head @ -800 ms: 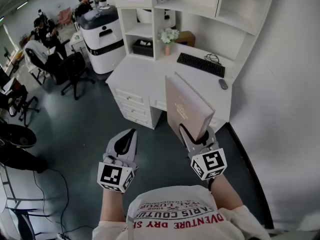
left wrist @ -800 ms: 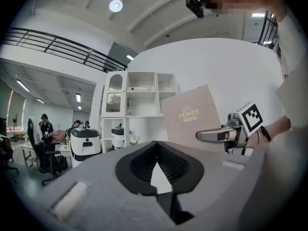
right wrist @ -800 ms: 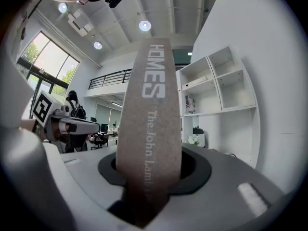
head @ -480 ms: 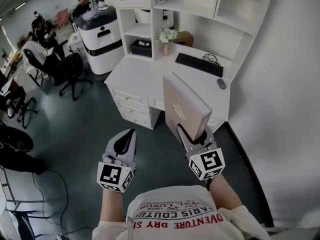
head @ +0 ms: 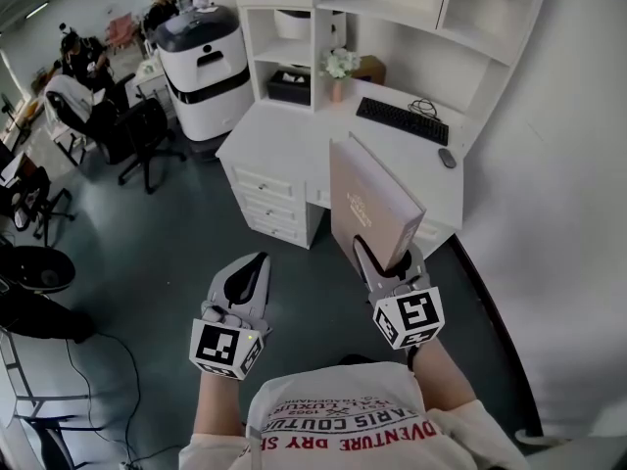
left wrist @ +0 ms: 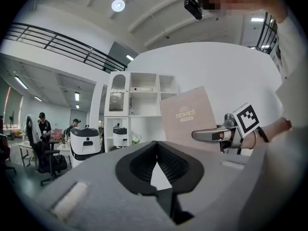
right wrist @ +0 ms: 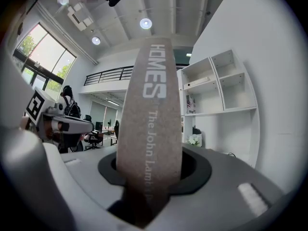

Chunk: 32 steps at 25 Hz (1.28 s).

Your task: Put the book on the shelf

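Right of centre in the head view, the right tool (head: 387, 262) pinches the lower edge of the book (head: 367, 199), which stands upright and tilts slightly toward the upper left, its spine facing that tool's camera. Left of it and well apart, the left tool (head: 250, 267) has its jaws pressed together on nothing. Both are held over the floor, short of the white surface (head: 294, 140) and the shelf (head: 392, 13) in the upper frame.

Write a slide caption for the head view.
Right gripper holds a book near the white desk; left gripper is empty.
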Each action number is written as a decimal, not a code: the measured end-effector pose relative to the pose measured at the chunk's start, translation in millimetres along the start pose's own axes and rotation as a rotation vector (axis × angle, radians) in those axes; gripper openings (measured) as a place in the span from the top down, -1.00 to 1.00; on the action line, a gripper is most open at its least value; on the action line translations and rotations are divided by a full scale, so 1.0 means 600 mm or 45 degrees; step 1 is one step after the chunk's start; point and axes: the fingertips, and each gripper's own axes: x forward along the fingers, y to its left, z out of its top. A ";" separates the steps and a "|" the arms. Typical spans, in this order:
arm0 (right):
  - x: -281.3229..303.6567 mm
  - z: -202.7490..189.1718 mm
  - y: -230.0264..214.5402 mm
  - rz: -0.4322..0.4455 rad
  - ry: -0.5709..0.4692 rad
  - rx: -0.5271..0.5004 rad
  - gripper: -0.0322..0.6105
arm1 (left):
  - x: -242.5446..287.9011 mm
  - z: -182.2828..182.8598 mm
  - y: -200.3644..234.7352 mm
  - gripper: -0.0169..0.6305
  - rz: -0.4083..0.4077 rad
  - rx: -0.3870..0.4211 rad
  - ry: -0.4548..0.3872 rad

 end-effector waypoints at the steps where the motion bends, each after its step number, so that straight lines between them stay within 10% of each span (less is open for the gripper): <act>1: 0.009 0.000 0.006 -0.005 -0.002 0.002 0.36 | -0.002 -0.005 0.012 0.93 0.001 0.000 0.009; 13: 0.195 -0.010 -0.026 0.045 -0.003 0.028 0.36 | 0.111 -0.029 0.145 0.93 0.038 0.001 0.026; 32: 0.520 0.031 -0.325 -0.116 -0.045 -0.018 0.36 | 0.548 0.014 0.312 0.93 -0.092 0.018 -0.060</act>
